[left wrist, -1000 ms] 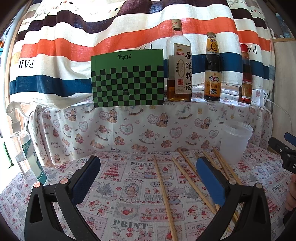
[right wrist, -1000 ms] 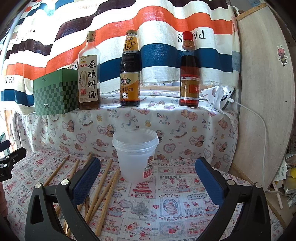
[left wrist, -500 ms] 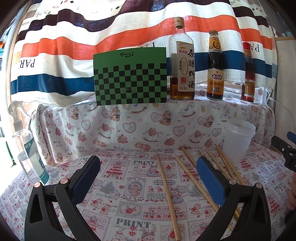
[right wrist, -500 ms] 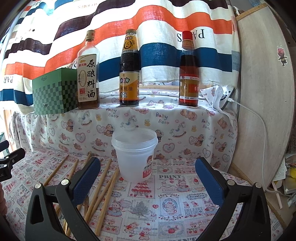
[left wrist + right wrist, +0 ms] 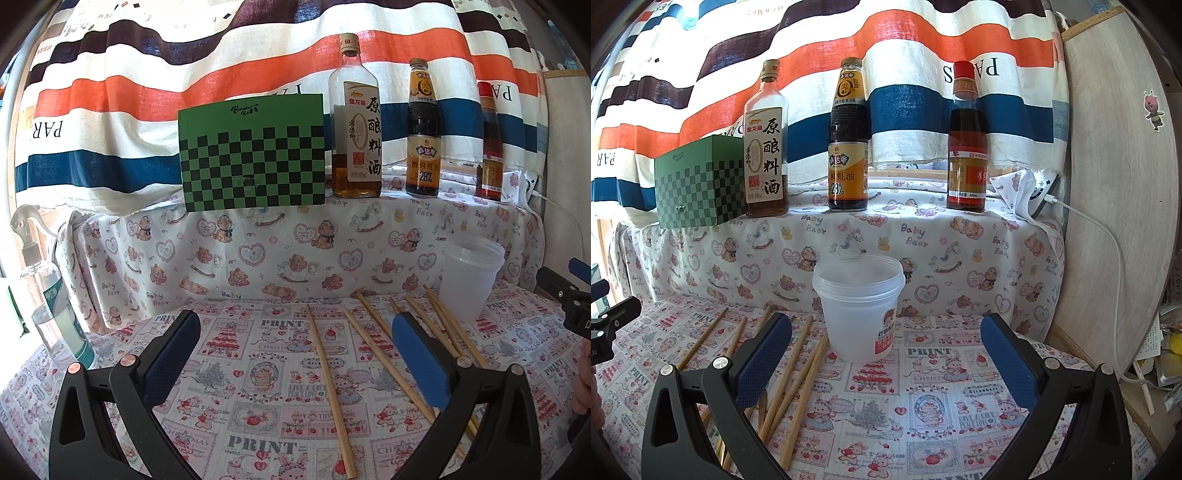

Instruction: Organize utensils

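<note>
A: Where do your grippers stand?

B: Your left gripper [image 5: 295, 354] hangs above the patterned tablecloth [image 5: 258, 376] with its blue-padded jaws spread wide and nothing between them. Your right gripper [image 5: 886, 354] is the same: jaws wide apart, holding nothing, with the translucent white plastic cup [image 5: 858, 306] upright on the cloth straight ahead of it.

A: And the utensils?

B: The light wooden chopsticks [image 5: 330, 384] lie loose and flat on the cloth, fanned out at slightly different angles. In your left view one long stick runs down the middle between the jaws, and the others spread toward the right, partly hidden behind the right finger, their far tips near the cup's foot. In your right view they lie to the left of the cup, partly behind the left finger; the nearest tip is just beside the cup's base, though you cannot tell whether it touches.

A: What else is around?

B: On the raised ledge behind stand a green checkered box [image 5: 251, 155], a clear cooking wine bottle [image 5: 355, 122], a dark sauce bottle [image 5: 423, 136] and a red-capped bottle [image 5: 967, 144]. A clear spray bottle [image 5: 51, 295] stands at the far left.
</note>
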